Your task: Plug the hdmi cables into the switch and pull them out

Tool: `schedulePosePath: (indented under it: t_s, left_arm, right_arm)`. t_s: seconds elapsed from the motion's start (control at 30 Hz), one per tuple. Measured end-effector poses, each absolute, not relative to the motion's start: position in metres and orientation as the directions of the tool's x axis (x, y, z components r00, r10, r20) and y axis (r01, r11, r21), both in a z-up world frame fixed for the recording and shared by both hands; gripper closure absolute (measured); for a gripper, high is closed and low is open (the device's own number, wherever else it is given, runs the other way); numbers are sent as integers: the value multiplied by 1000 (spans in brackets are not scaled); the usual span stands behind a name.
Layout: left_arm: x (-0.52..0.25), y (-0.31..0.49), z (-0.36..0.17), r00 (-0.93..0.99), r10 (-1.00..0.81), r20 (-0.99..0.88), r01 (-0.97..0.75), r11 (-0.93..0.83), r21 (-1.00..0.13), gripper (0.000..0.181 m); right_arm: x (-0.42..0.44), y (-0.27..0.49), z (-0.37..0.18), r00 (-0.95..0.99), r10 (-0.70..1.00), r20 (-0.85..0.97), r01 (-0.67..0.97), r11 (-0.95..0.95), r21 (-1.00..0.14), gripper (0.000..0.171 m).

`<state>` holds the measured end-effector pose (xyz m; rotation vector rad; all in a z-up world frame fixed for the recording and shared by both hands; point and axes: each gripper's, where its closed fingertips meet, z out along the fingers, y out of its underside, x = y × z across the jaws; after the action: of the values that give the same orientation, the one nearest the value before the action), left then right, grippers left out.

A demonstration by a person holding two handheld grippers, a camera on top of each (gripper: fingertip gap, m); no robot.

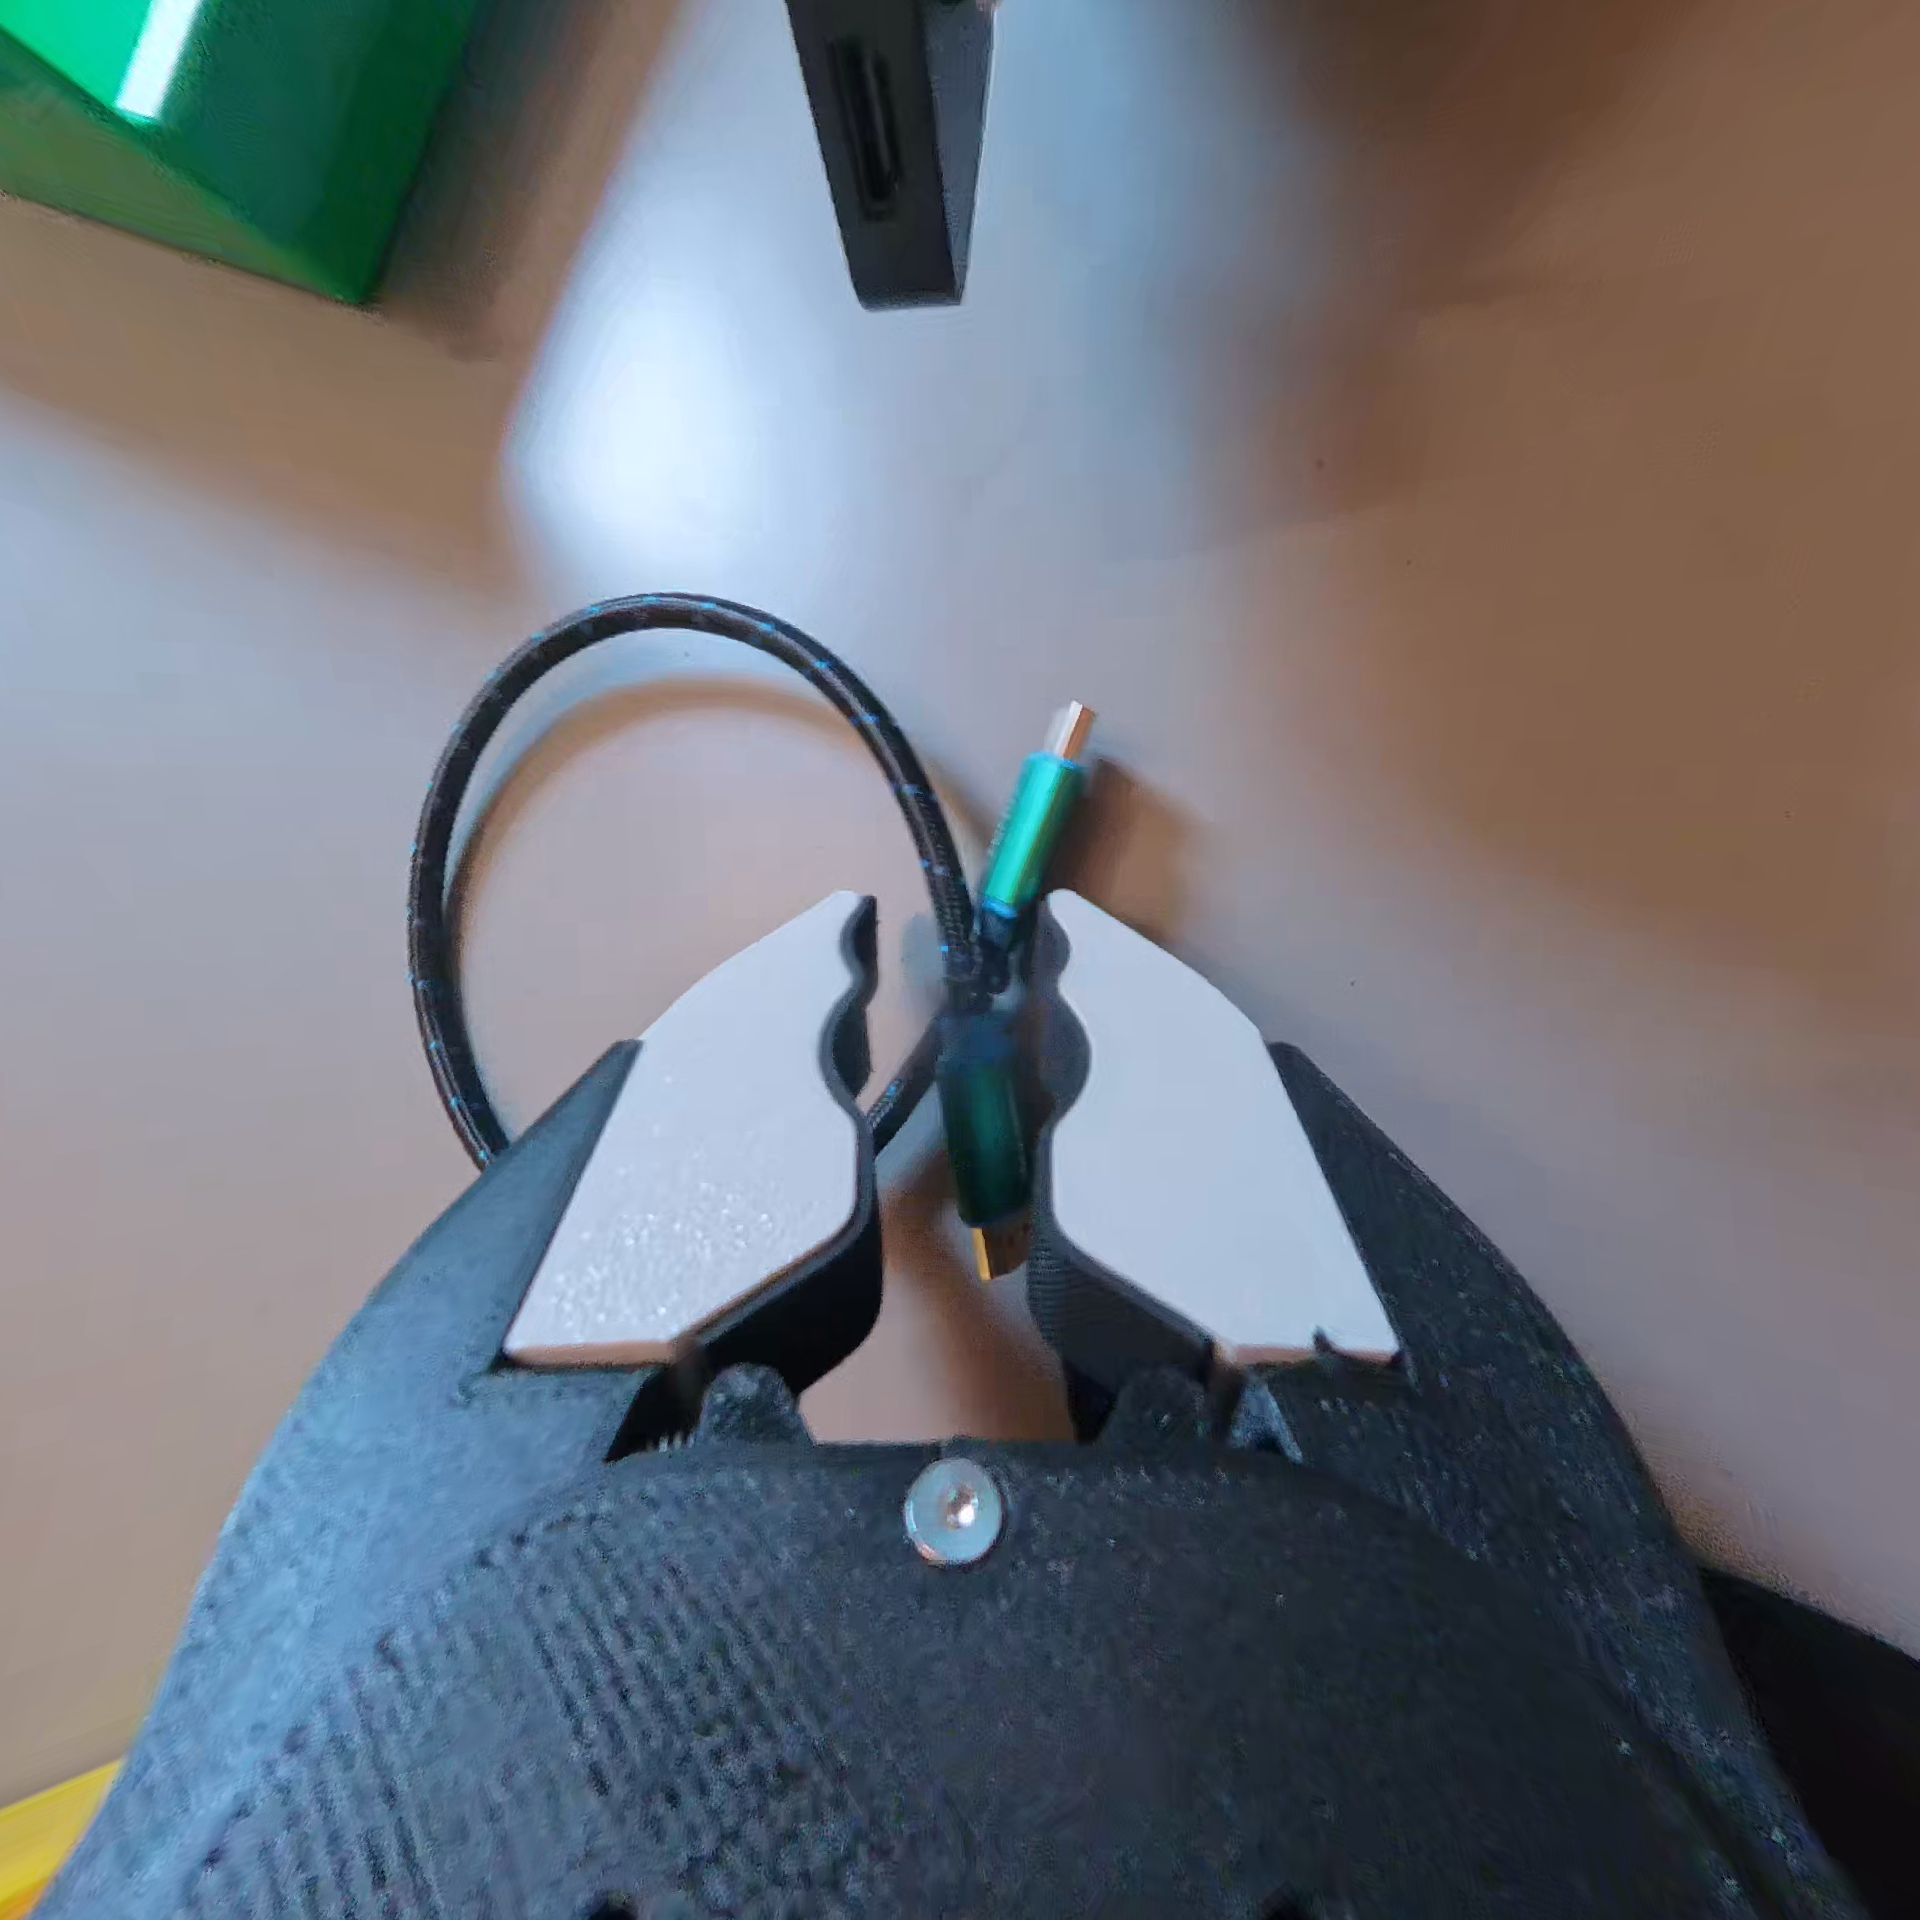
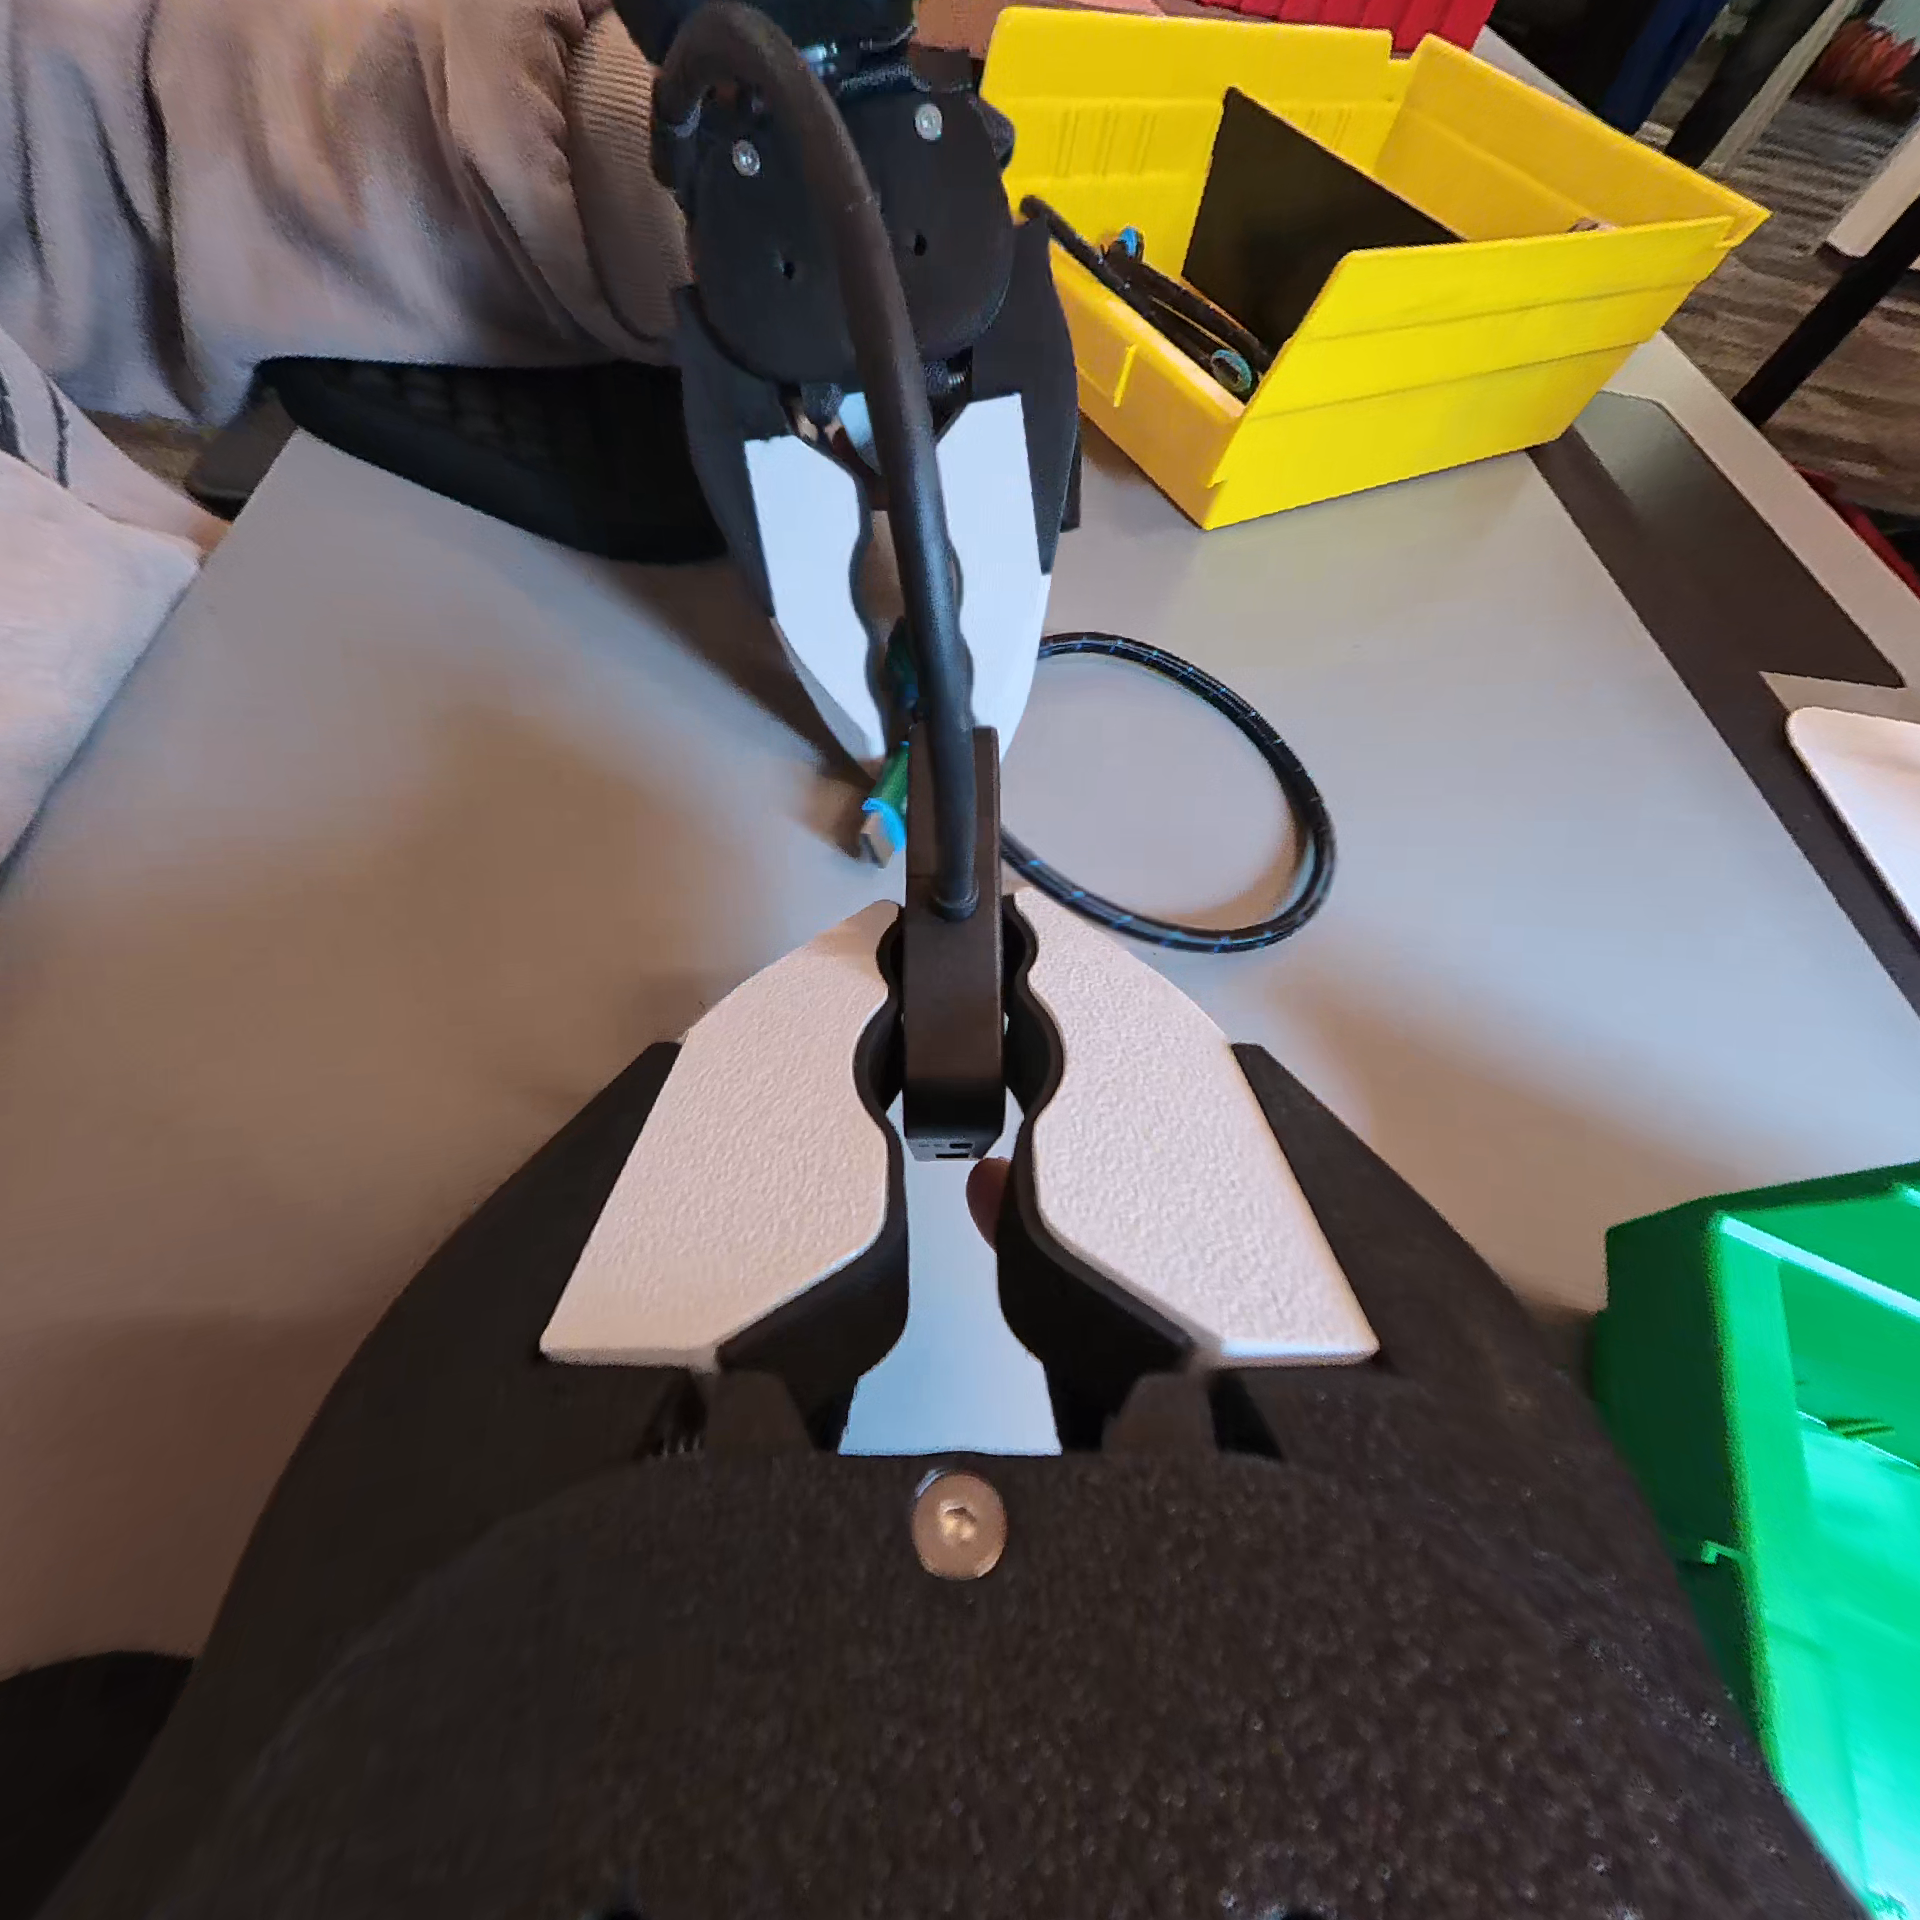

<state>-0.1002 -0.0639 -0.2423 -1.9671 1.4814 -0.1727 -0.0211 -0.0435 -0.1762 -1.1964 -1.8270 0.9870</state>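
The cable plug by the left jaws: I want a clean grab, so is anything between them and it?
Nothing visible. The left gripper stands open over the table, and the green plug already lies between its jaws.

Cable (image 2: 1226,831) on table (image 2: 416,831), between two bins (image 2: 1455,343).

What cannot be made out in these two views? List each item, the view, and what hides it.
- Left gripper contact with the green plugs: left view, blur.
- Switch HDMI ports: right view, facing away.
- Switch top: left view, cut off by the edge.
- Yellow bin contents: right view, too small.
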Motion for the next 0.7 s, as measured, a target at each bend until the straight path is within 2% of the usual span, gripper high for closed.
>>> schedulePosePath:
  t_s: [0.03,0.1,0.2,0.3,0.47,0.7]
  left_arm:
    - [-99,-61,-243,339,-889,-306,-820,-120,-560,163]
    - [-102,-55,-242,331,-873,-358,-845,-105,-525,165]
    - [-100,-46,-225,393,-825,-406,-812,-104,-574,166]
    - [-107,-33,-197,493,-726,-479,-772,-112,-626,166]
    - [-106,-32,-185,488,-658,-573,-801,-77,-594,166]
    - [-97,-37,-181,429,-631,-646,-846,-29,-533,167]
  right_arm:
    - [-21,-43,-177,-301,937,176,386,289,-876,157]
    - [-22,-40,-179,-285,930,233,389,335,-858,157]
    - [-26,-31,-177,-231,885,404,392,464,-794,157]
    - [-32,-30,-173,-196,786,587,389,611,-689,157]
    - [-43,-36,-171,-188,549,814,403,799,-446,157]
    - [-47,-38,-165,-135,597,791,378,769,-516,157]
